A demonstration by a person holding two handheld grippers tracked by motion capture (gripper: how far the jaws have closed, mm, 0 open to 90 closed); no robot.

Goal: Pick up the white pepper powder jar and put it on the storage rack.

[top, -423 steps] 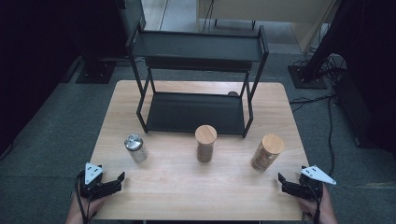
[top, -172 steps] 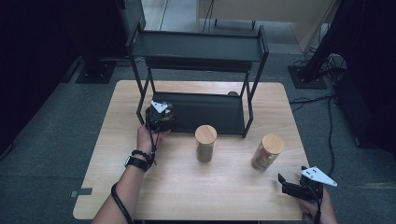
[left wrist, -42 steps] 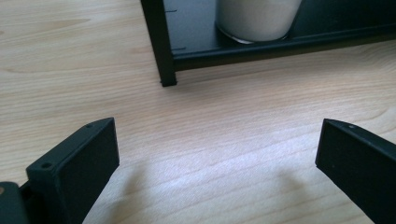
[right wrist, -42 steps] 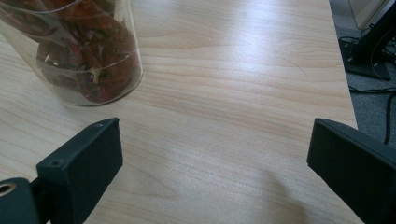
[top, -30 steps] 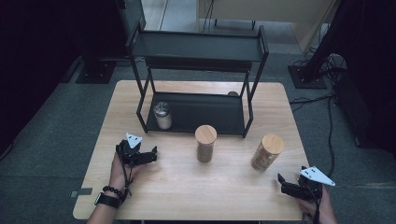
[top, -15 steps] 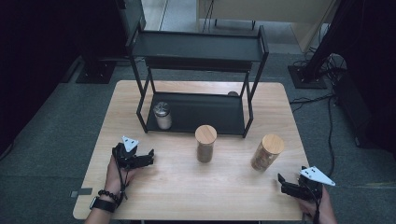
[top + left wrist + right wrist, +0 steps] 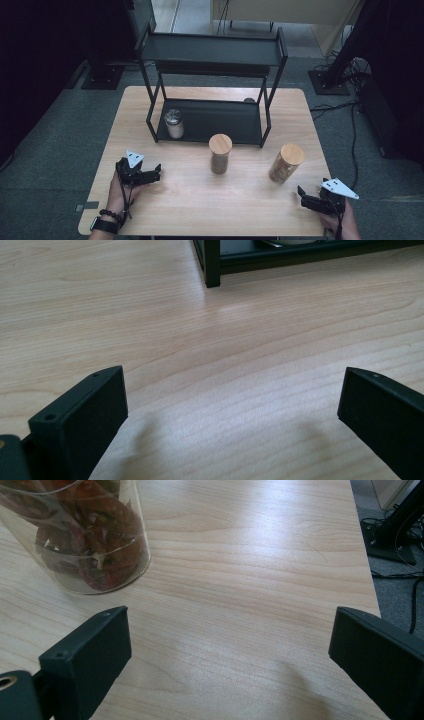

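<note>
the small jar with the metal lid (image 7: 174,123) stands upright on the lower shelf of the black rack (image 7: 210,120), at that shelf's left end, just inside the rack's front left leg. the left tongs (image 7: 150,176) are well apart from it, low over the left front part of the worktop (image 7: 200,200), pointing toward the middle; their jaws stand wide apart with nothing between them, and in the left gripper view bare wood lies between the jaws, with the rack's leg and shelf edge at the top.

between the two tongs, in front of the rack, stand two taller jars with wooden lids: the middle jar (image 7: 220,153) just before the shelf's front edge, and the right jar (image 7: 286,162) further to the right and a little nearer the person. the right tongs (image 7: 303,196) rest near the worktop's right front corner, jaws spread wide and holding nothing. in the right gripper view the right jar's glass base, filled with dark reddish dried pieces, sits just beyond the left jaw, not touching it.
</note>
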